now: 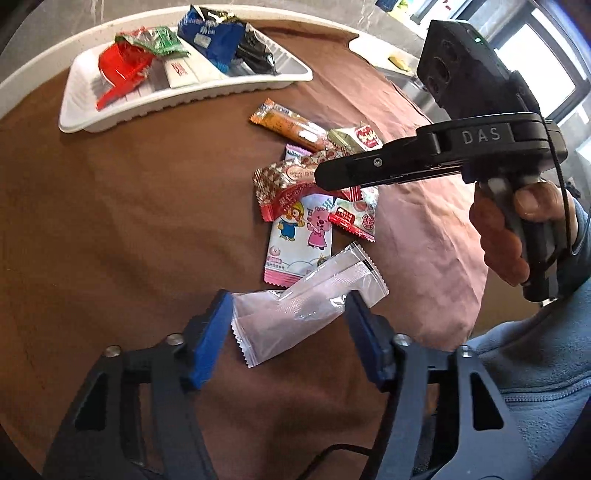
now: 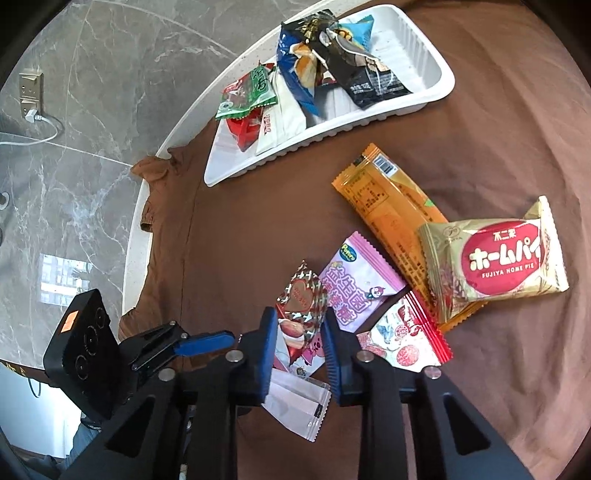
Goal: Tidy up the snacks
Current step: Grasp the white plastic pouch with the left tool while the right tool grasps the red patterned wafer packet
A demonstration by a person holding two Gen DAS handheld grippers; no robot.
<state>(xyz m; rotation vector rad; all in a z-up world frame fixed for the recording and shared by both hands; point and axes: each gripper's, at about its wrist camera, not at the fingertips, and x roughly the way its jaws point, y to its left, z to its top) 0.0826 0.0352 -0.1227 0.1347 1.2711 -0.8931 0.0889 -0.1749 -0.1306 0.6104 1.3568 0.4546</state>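
Two grippers are seen over a surface [image 1: 110, 221] covered with a brown cloth [image 2: 240, 221]. The left gripper [image 1: 288, 332] is held low, and its blue fingers [image 1: 207, 339] are spread apart on either side of a clear white packet [image 1: 295, 314]. The packet is lying on the cloth and it is not squeezed; whether the fingers touch it cannot be told. The right gripper [image 2: 297, 347] is held over the pile of snacks, and its fingers [image 2: 267, 354] are open too. A small red and white wrapper with a heart [image 2: 301, 306] is seen between them, but it is not pinched.

Several loose snacks are piled together near the middle of the cloth. A long orange packet [image 2: 388, 206] is lying there, and a gold packet with a red oval [image 2: 495, 258] is resting partly on top of it. A pink packet [image 2: 358, 280] is placed beside the orange one. A red and white packet [image 2: 406, 336] is lying just by it. A packet with cartoon animals [image 1: 299, 240] is seen under the others, close to the clear white packet.

A white tray [image 1: 92, 122] is set farther back on the cloth, well apart from the pile. Some snacks are already laid in it: a red one [image 1: 122, 70], a green one [image 1: 162, 42], a white one [image 1: 181, 72], a blue one [image 1: 210, 33] and a black one [image 1: 255, 55].
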